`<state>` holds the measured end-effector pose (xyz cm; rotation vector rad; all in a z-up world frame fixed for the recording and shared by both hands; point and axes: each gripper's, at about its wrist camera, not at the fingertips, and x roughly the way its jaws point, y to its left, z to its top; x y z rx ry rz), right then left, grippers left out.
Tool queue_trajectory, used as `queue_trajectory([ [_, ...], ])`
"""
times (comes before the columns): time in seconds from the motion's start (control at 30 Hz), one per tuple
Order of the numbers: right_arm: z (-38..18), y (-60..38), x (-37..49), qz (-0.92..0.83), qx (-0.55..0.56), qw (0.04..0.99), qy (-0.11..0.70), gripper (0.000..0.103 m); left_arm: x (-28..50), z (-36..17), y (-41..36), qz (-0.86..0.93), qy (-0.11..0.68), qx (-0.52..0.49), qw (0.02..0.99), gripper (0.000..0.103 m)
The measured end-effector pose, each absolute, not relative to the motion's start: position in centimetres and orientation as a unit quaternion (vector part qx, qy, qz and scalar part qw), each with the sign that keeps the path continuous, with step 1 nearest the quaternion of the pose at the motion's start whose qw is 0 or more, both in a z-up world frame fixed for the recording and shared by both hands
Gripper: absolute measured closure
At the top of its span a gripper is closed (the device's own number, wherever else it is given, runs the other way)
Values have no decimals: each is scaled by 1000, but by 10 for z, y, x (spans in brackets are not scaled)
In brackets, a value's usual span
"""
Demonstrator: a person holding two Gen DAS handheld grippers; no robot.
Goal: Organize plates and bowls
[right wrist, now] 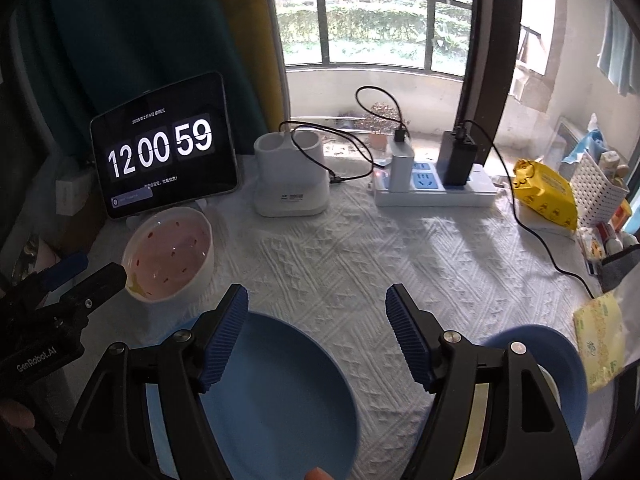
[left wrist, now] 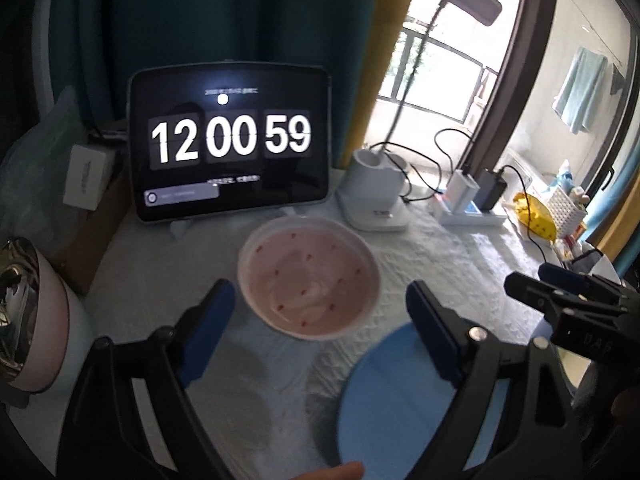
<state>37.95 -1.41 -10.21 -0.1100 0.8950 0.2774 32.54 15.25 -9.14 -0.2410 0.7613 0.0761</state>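
1. Two tools are gaping open, gripping nothing: I'm hovering the left tool by the pink bowl.
2. I'm holding the right tool over the blue plate on the bench.

A pink bowl with red specks and a white rim stands upright, empty, ahead of the left gripper. A flat blue plate lies below the right gripper, under its left finger. A blue bowl sits just right of that gripper, partly hidden.
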Motion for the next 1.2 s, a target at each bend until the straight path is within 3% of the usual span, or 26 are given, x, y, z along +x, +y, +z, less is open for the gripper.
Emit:
queue_trajectory([
  [0.83,-142,42,426,172,-55,871,457,29,364,-144,206,60,402,-140,903,16],
  [1.2,-162,62,438,208,-42,852,479,52,373,-161,209,66,417,-140,896,17],
])
